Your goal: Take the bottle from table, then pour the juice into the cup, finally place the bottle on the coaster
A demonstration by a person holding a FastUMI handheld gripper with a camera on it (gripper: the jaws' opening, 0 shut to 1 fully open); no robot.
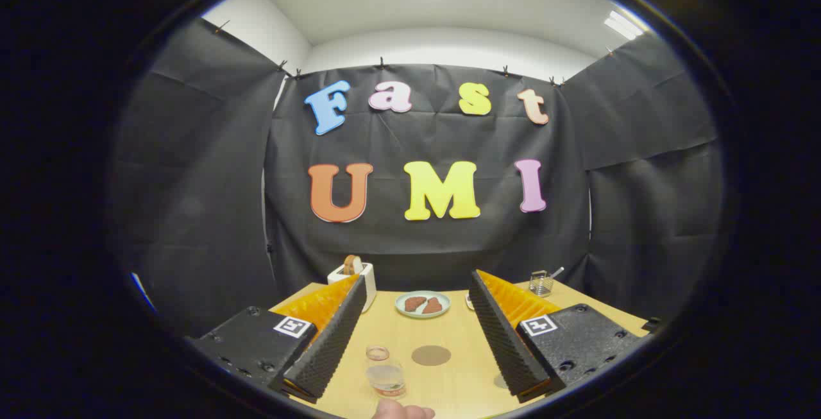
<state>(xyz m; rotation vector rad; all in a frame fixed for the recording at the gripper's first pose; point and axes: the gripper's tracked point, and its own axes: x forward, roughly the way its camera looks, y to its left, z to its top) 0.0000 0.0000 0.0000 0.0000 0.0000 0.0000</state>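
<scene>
Two fingers spread wide, gripper [410, 335] open above worktop [458, 335]; bottle [387, 377] between them, coaster [431, 355] beside: lower, centre, grip evenly.

The table [462, 342] shows a smooth, pale wood-look top with a matt to faintly satin finish. The gripper [410, 329], its fingers spread wide and holding nothing, has ribbed, foam-like pads [327, 342] of matt, rough texture; the housings behind look like hard matt plastic with screw heads. Between the fingers stands a cup [378, 353] of clear glass or plastic, glossy, and near it a bottle [387, 379], transparent and shiny. The coaster [431, 355] beside them looks matt, possibly cork or felt. The plate [423, 304] beyond has a smooth glazed look. A wire basket [541, 283] appears metallic. The white holder [354, 280] looks smooth.
</scene>
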